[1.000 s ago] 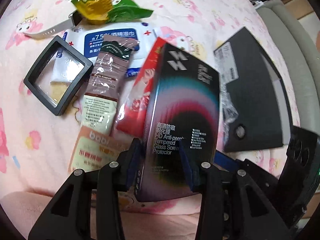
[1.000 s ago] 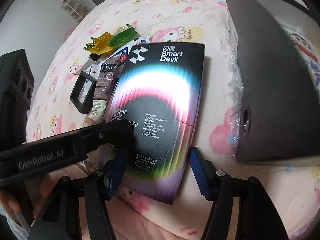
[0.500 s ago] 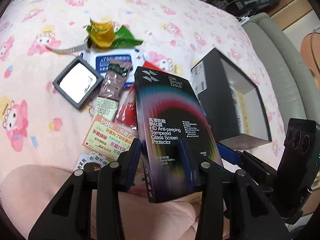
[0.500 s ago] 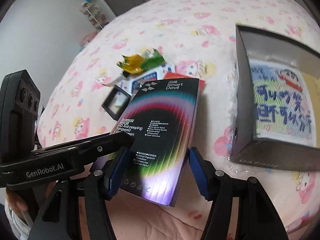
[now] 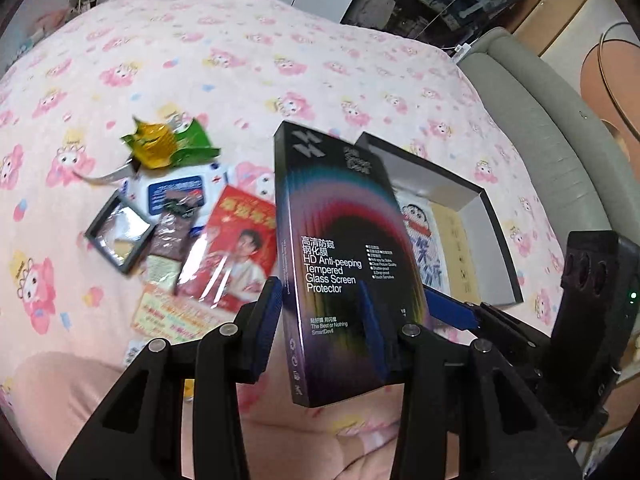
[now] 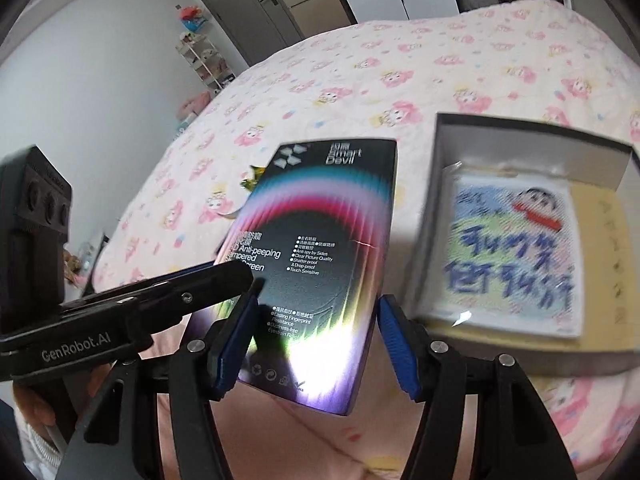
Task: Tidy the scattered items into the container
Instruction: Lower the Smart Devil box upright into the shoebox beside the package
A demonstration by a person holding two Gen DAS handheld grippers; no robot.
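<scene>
Above the pink bedspread (image 5: 280,60), both the left hand-held gripper (image 5: 320,320) and the right hand-held gripper (image 6: 316,340) clamp the screen protector box (image 5: 340,248).

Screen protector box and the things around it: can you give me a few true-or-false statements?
1. The left gripper holds the screen protector box above the bedspread. True.
2. The black container is empty. False: a cartoon card lies inside.
3. The wet wipes pack lies on the bedspread. True.
4. The green and gold wrapper is in the container. False: it lies on the bedspread.
</scene>
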